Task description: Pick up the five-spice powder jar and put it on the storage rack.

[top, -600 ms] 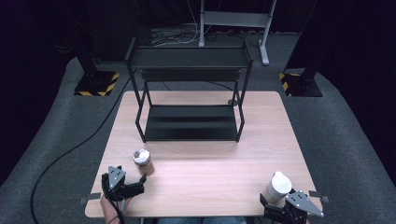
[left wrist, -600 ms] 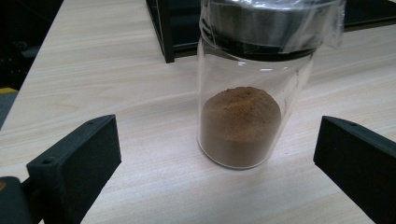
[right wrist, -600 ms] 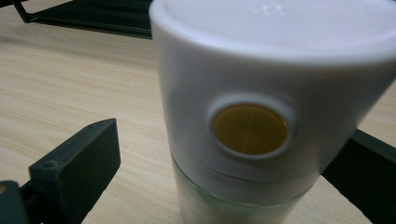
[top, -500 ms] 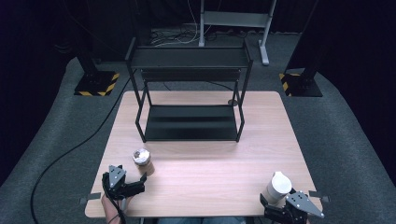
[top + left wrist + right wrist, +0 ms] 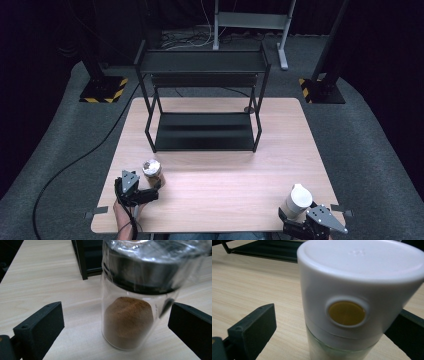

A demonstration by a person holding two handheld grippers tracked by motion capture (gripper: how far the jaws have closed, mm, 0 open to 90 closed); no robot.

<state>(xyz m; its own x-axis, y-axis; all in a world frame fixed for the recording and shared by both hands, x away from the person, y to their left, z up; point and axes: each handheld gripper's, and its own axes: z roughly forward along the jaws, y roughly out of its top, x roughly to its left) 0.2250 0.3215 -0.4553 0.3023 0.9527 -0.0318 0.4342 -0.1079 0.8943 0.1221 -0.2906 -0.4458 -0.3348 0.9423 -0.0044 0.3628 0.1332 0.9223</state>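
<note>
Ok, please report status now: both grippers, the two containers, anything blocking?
Left gripper open around spice jar. Right gripper open around white-capped bottle. Both upright on table. Black rack ahead, path clear.

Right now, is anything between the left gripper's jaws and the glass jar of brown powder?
Nothing visible. The clear glass jar of brown powder with the metal lid stands between the left gripper's open jaws on the wooden table, with bare gaps either side.

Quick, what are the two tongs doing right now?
Left tongs: open, jaws either side of the spice jar, not squeezing it.
Right tongs: open, jaws either side of the white-capped bottle.
</note>
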